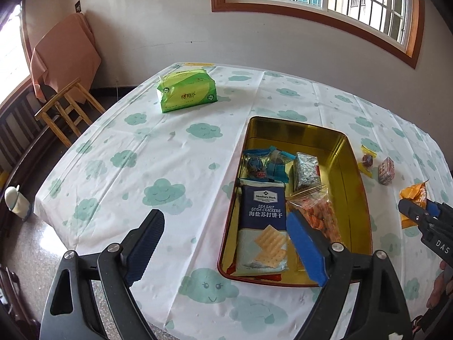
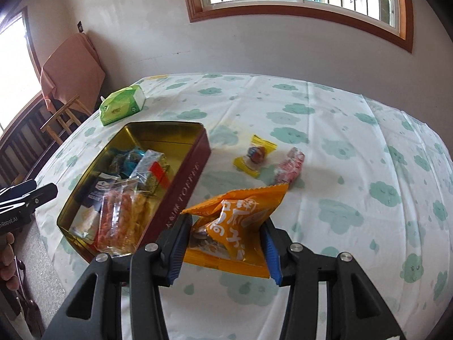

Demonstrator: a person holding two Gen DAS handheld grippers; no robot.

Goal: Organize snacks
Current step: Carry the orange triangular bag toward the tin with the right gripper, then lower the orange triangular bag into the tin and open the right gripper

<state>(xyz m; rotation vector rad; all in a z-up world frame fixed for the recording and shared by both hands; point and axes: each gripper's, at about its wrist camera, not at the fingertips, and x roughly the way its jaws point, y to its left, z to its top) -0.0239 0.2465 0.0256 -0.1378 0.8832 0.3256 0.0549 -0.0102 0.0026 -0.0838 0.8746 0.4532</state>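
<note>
A rectangular tin [image 1: 354, 164] [image 2: 187, 181], gold inside and dark red outside, lies on the table with several snack packs in it. Among them are a blue sea salt cracker pack [image 1: 263, 221] and a clear bag of orange snacks [image 1: 320, 212] [image 2: 124, 218]. My left gripper [image 1: 226, 243] hangs open above the tin's near end, nothing between its fingers. My right gripper [image 2: 226, 243] is shut on an orange snack bag [image 2: 237, 226] [image 1: 413, 195], held above the table right of the tin. A yellow-wrapped sweet [image 2: 254, 155] [image 1: 368, 160] and a pink-red pack [image 2: 288, 167] [image 1: 386, 170] lie on the cloth.
A green tissue pack [image 1: 187, 90] [image 2: 121, 107] sits at the table's far left. The table wears a white cloth with teal clouds [image 1: 164, 192]. A wooden stool [image 1: 65, 104] and a cloth-draped chair stand by the wall at left. A hand [image 2: 7, 257] shows at the left edge.
</note>
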